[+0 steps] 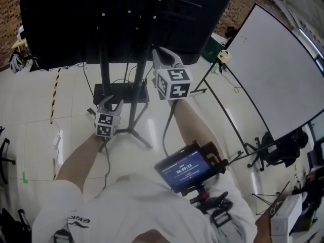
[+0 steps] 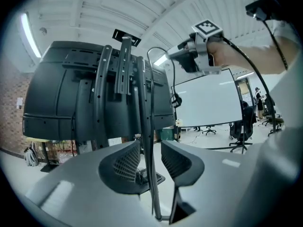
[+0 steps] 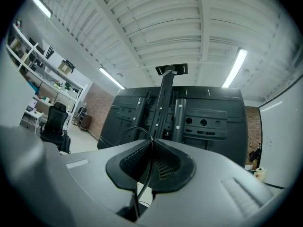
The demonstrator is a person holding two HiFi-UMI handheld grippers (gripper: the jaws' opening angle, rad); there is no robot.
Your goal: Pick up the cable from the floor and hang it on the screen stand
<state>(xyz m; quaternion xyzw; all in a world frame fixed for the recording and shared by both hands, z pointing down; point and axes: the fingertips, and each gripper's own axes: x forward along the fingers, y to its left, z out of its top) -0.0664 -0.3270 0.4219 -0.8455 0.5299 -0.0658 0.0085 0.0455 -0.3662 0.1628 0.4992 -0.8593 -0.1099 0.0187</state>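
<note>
The black screen (image 1: 126, 19) stands on a dark pole stand (image 1: 135, 100); both gripper views show its back. My right gripper (image 1: 164, 57) is raised close to the back of the screen and is shut on the thin black cable (image 3: 147, 174). The cable (image 1: 167, 128) hangs down along the right forearm. My left gripper (image 1: 112, 103) sits lower, by the stand's pole. In the left gripper view its jaws stand open, and the cable (image 2: 154, 193) runs upright through the gap without the pads pressing on it. From there the cable arcs up to the right gripper (image 2: 173, 56).
A large whiteboard (image 1: 273, 70) on a legged frame stands to the right, with an office chair (image 1: 283, 146) beyond it. The stand's legs (image 1: 139, 134) spread over the glossy floor. Yellow-black tape (image 1: 53, 95) runs along the floor at left. A phone-like device (image 1: 185, 168) is mounted at the person's chest.
</note>
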